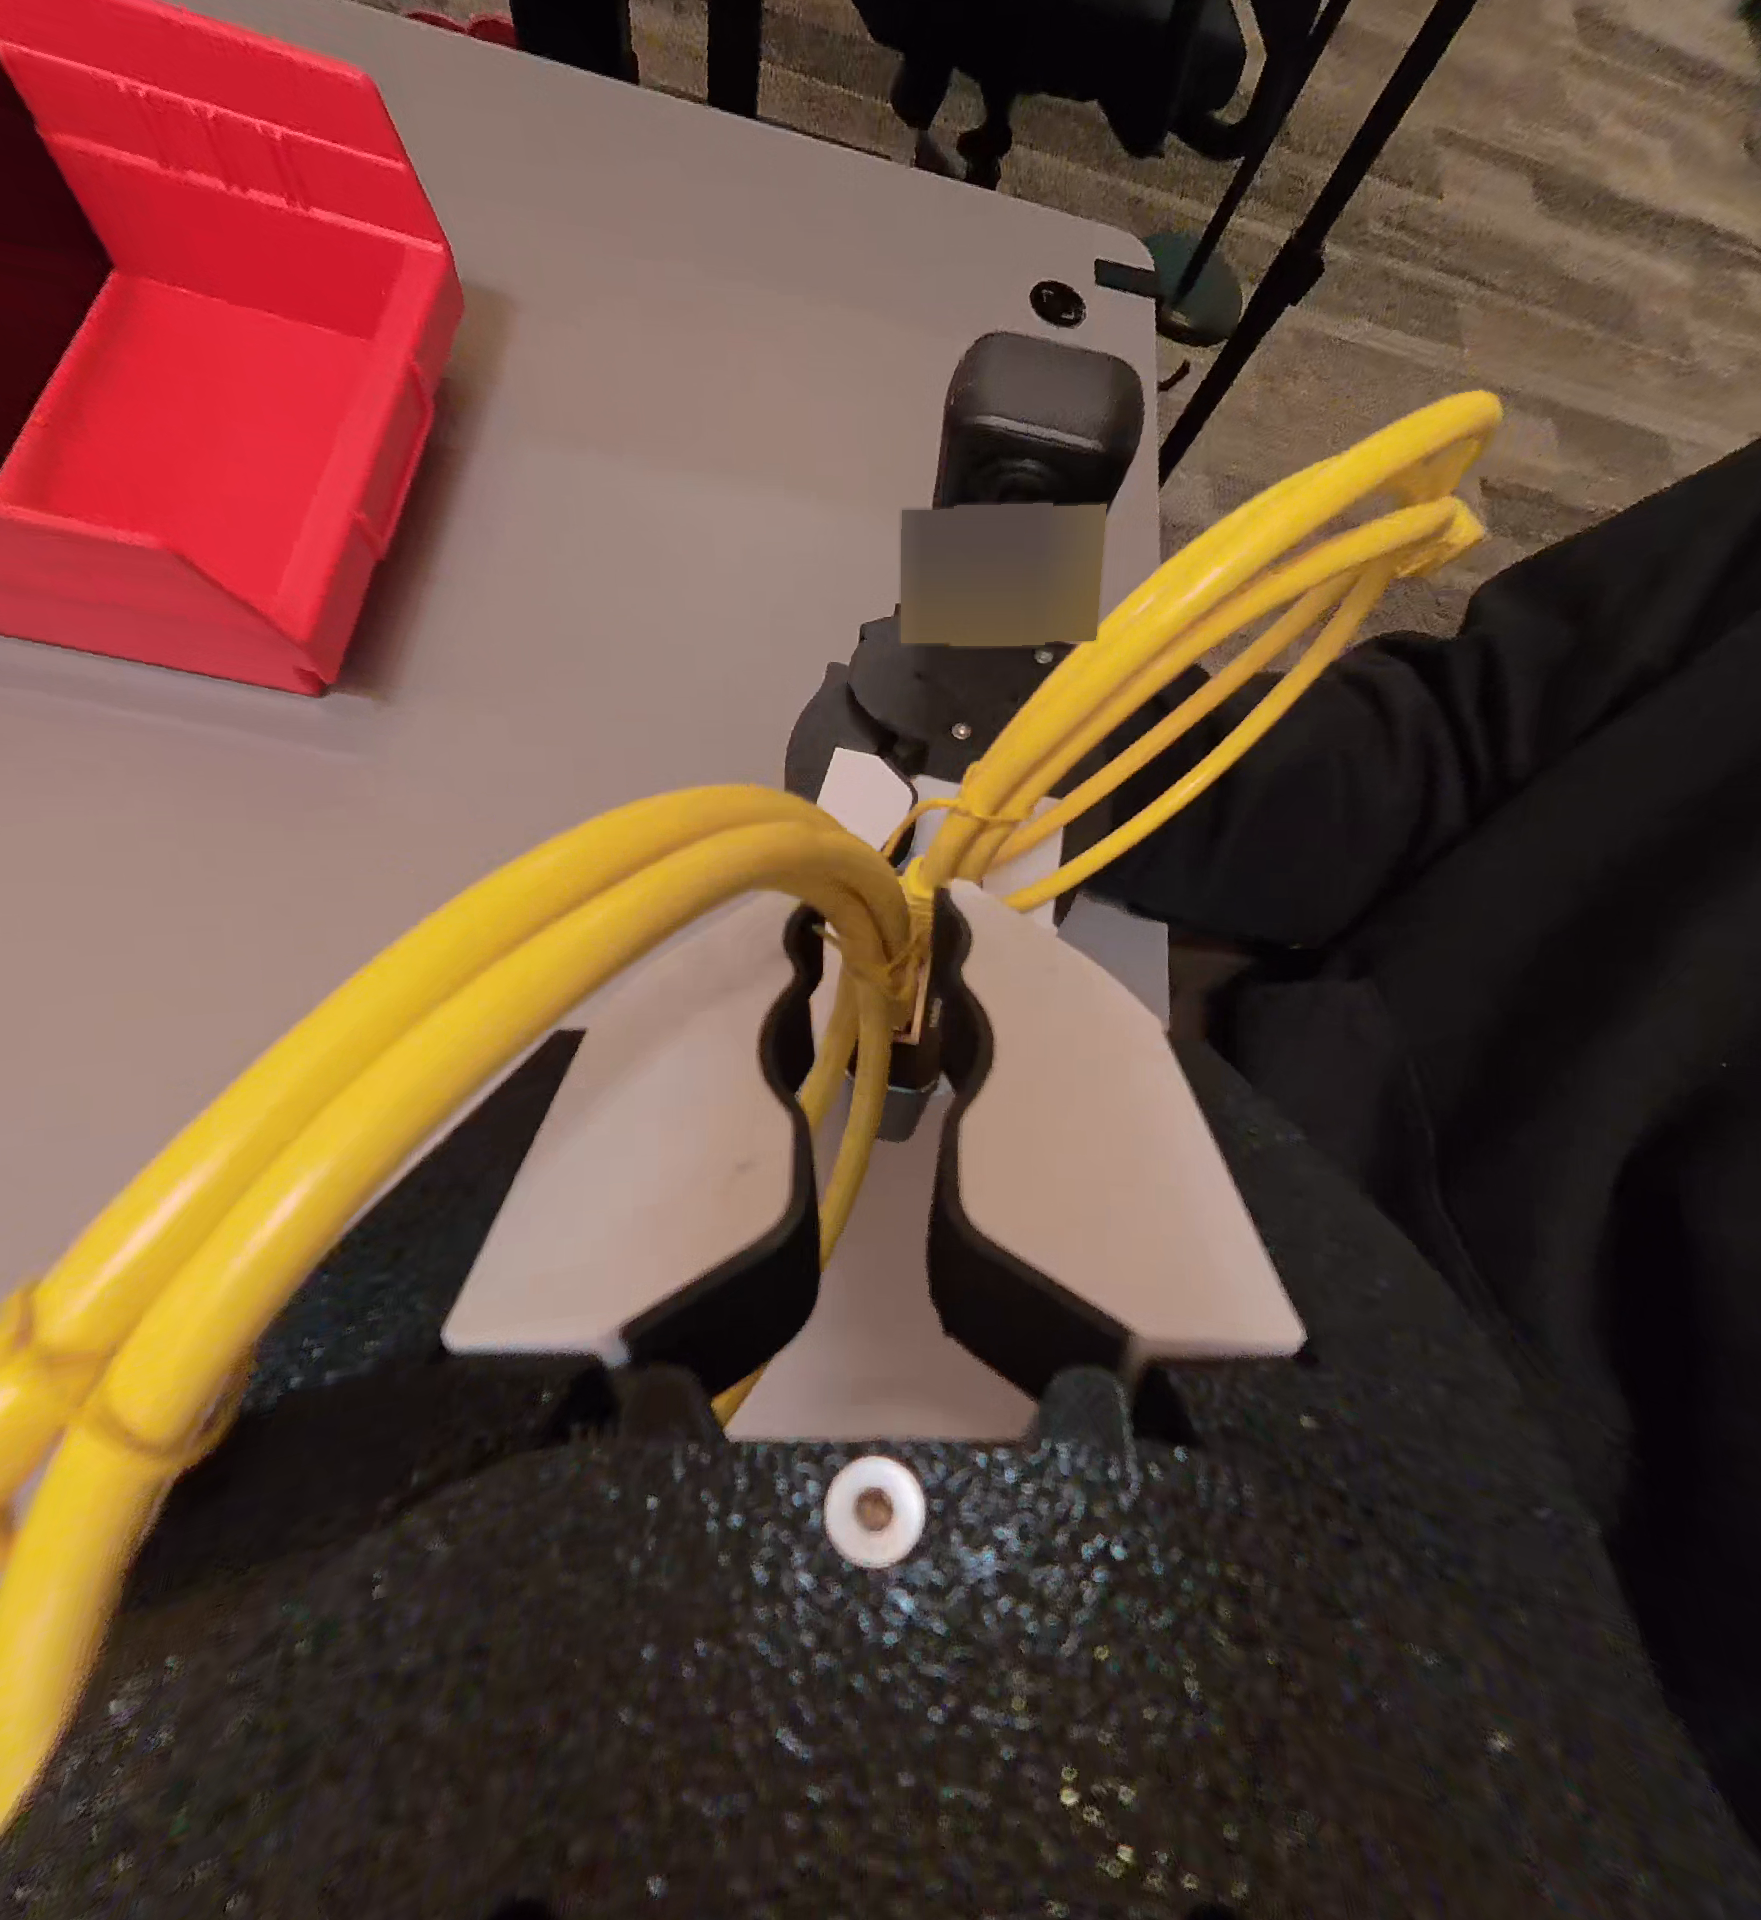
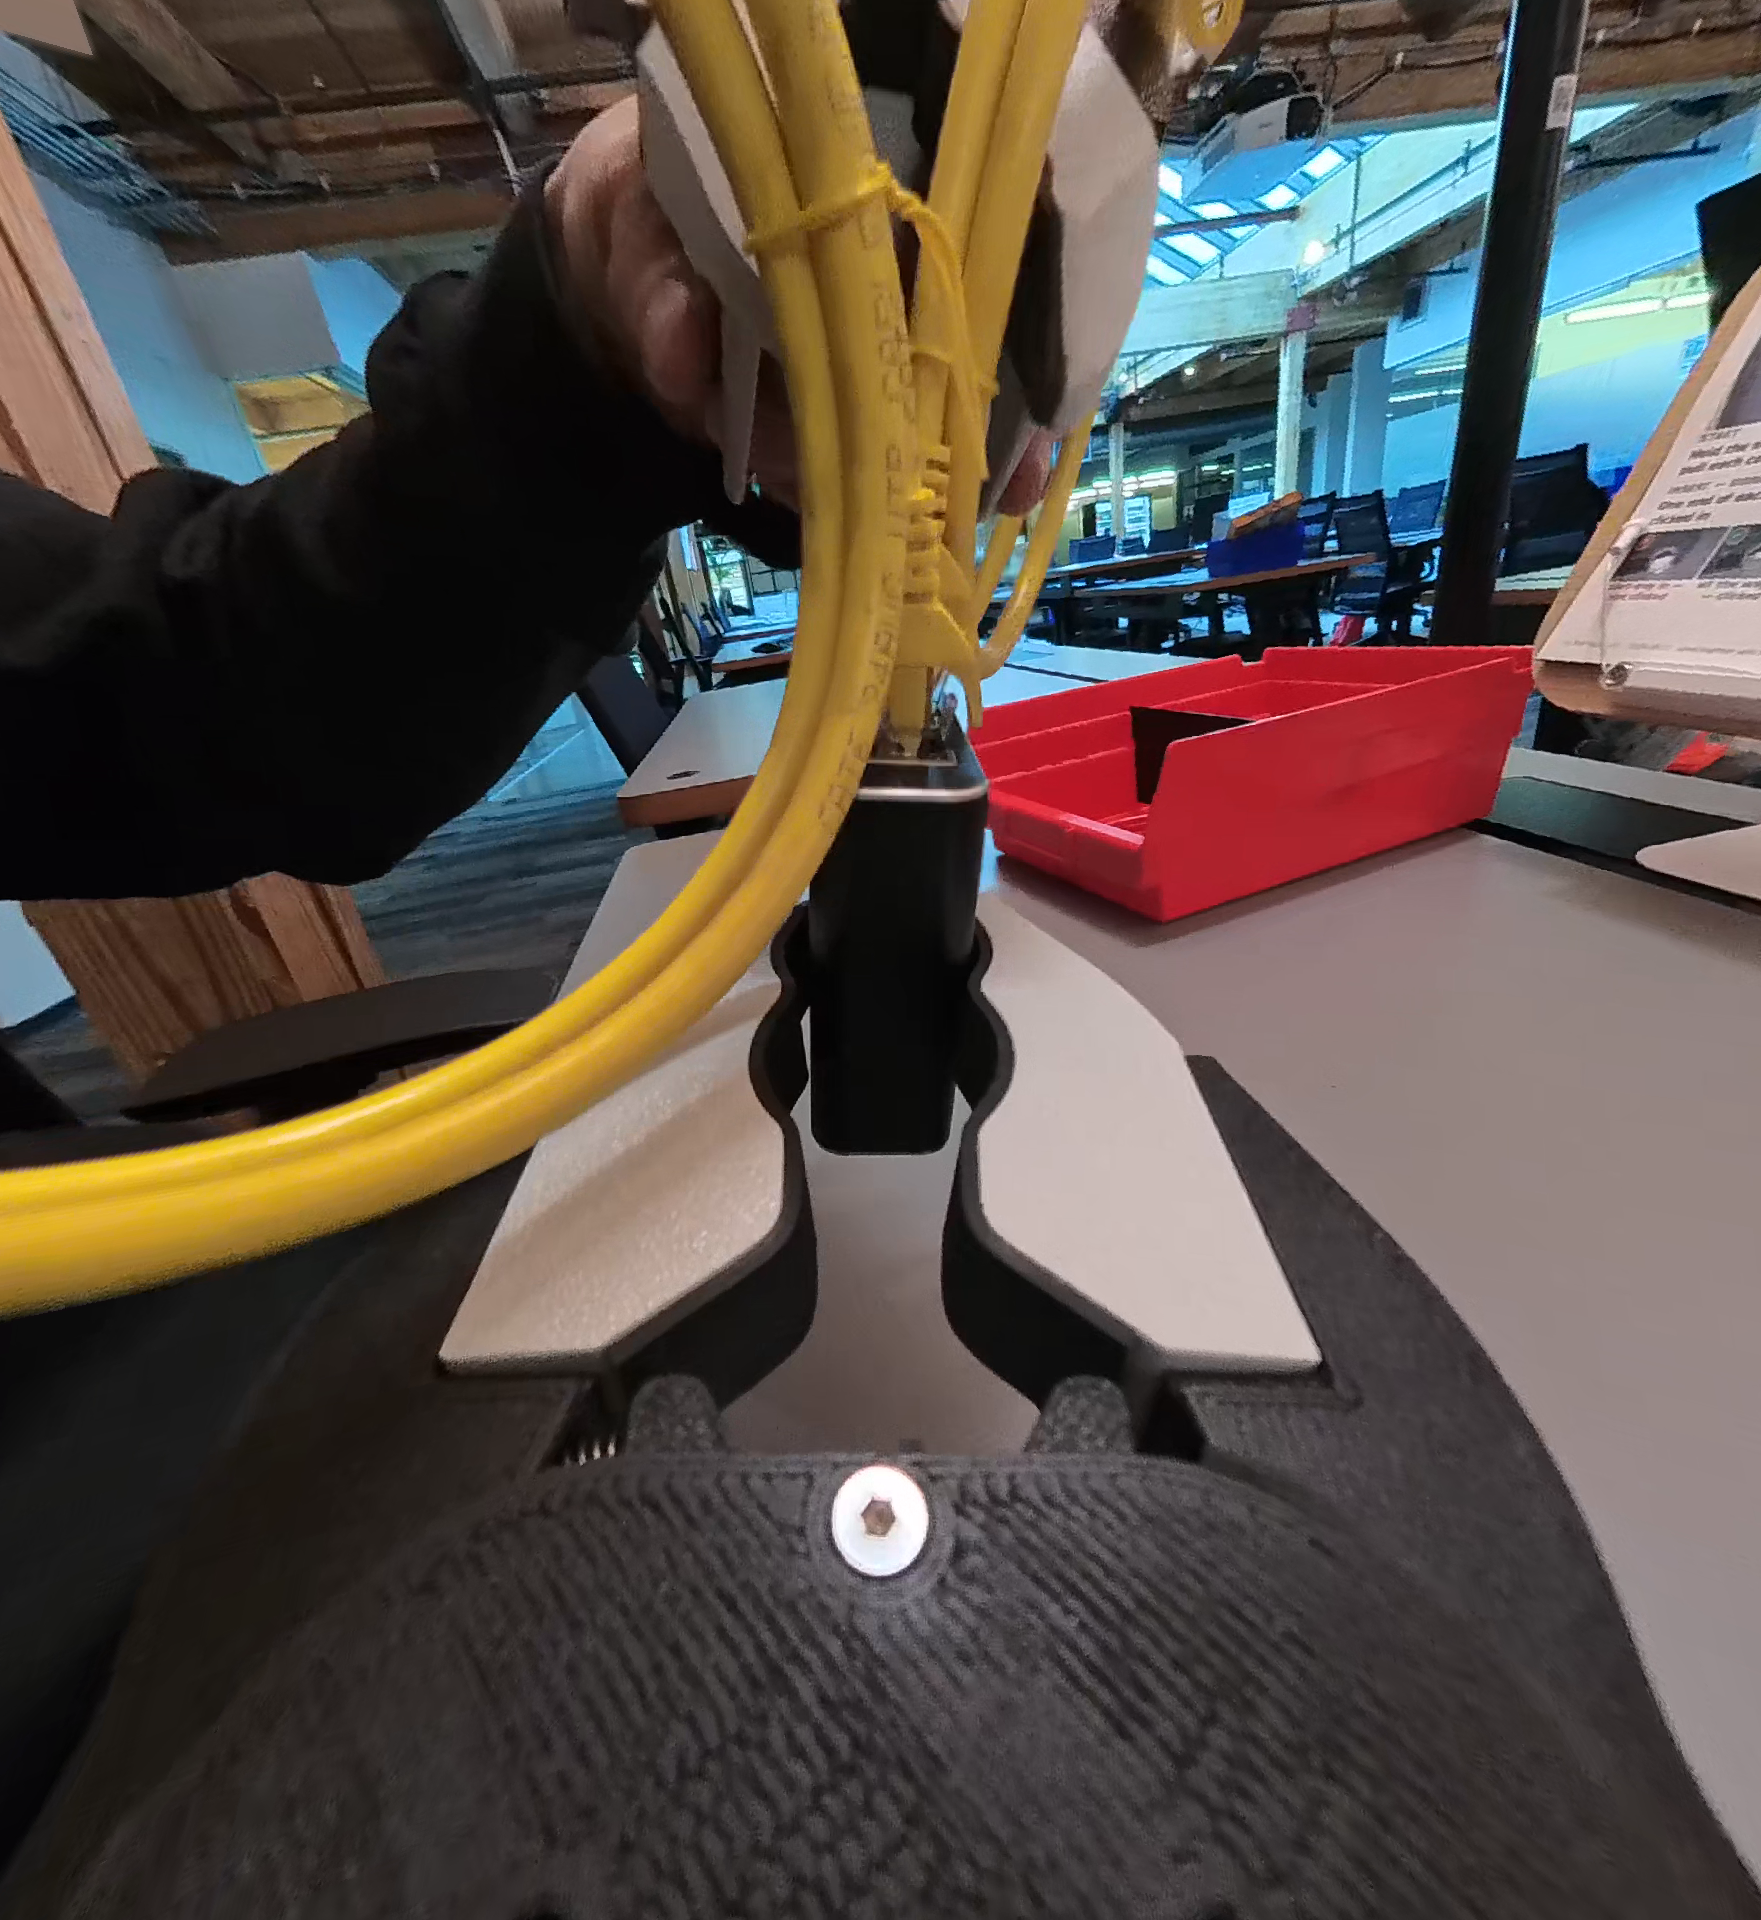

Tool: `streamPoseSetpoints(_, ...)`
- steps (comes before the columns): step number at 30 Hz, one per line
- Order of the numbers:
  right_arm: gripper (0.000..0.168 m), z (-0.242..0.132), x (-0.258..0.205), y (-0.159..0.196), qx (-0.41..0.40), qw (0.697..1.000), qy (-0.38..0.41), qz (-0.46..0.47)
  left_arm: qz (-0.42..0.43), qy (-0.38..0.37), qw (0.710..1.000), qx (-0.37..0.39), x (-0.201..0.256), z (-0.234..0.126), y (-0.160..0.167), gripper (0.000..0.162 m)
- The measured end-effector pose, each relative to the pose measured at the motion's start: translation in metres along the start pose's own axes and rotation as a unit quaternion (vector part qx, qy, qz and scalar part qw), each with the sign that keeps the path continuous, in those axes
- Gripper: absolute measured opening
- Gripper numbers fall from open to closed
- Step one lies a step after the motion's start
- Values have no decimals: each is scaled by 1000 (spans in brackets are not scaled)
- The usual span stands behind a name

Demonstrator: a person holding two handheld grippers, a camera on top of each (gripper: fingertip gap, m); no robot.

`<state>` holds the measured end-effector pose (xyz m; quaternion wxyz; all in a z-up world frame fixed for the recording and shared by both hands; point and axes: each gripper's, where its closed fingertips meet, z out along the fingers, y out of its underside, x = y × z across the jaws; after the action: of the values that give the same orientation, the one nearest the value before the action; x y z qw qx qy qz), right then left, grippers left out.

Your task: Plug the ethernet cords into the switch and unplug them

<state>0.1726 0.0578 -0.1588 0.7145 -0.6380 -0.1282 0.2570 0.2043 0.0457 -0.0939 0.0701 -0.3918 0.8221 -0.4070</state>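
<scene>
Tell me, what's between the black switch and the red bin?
Only bare grey table lies between the switch and the red bin, shown in the right wrist view.

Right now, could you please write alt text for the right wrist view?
The right gripper clamps a black switch upright while the left gripper holds a yellow ethernet cord at its top port. A red bin sits on the grey table.

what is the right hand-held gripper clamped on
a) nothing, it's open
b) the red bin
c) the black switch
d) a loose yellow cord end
c: in the right wrist view the right hand-held gripper has its fingers closed on the upright black switch, with a yellow ethernet cord entering the switch's top while the red bin sits apart on the table.
</scene>
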Motion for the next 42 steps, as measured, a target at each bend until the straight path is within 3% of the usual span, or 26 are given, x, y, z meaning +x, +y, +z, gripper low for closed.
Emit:
streamPoseSetpoints(8, 26, -1, 0, -4, 5, 1000, 4, -2, 16, -1, 998, -53, 0, -1, 9, 13)
streamPoseSetpoints(11, 25, 7, -4, 9, -32, 999, -2, -14, 25, 12, 997, -72, 7, 12, 14, 14)
streamPoseSetpoints(15, 26, 21, -10, 6, -1, 1000, -11, 17, 37, 4, 995, -91, 9, 15, 11, 13)
streamPoseSetpoints(21, 26, 3, 4, -5, 36, 999, 16, 22, 26, -22, 997, -76, -3, 5, 7, 13)
streamPoseSetpoints(42, 25, 5, 13, 8, 3, 999, 41, 23, -11, -11, 998, -54, -10, 10, 18, 13)
